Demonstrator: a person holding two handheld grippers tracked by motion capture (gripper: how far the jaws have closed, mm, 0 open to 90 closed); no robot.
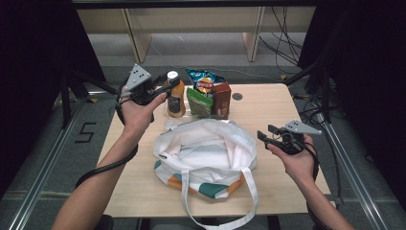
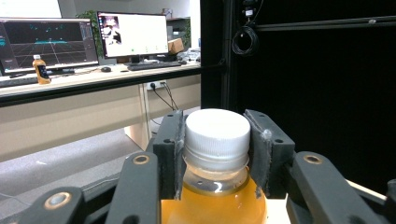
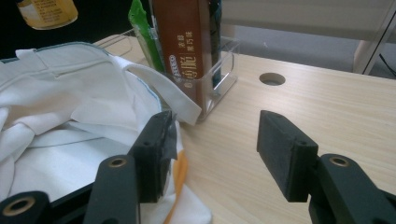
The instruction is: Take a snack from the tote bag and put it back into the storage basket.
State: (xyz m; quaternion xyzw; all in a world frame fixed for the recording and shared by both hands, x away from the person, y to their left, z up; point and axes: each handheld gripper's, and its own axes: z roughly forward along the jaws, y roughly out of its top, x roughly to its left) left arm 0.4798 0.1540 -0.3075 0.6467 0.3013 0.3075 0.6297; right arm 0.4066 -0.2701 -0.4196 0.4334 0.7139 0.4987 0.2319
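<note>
My left gripper (image 1: 160, 91) is shut on the white cap of an orange juice bottle (image 1: 175, 98), held lifted at the back left over the clear plastic tray (image 1: 168, 114). In the left gripper view both pads squeeze the cap (image 2: 215, 135) with the juice bottle (image 2: 215, 205) below. A white tote bag (image 1: 206, 153) with green and orange stripes lies open in the table's middle. My right gripper (image 1: 265, 134) hovers open just right of the bag; the right gripper view shows its jaws apart over the white tote bag (image 3: 70, 126) edge and bare wood.
The clear tray (image 3: 219, 88) at the back holds a brown box (image 1: 221, 99), a green packet (image 1: 198, 101) and a blue chip bag (image 1: 205, 81). A round hole (image 1: 237, 96) sits in the wooden table (image 1: 287, 182). Black frame posts flank both sides.
</note>
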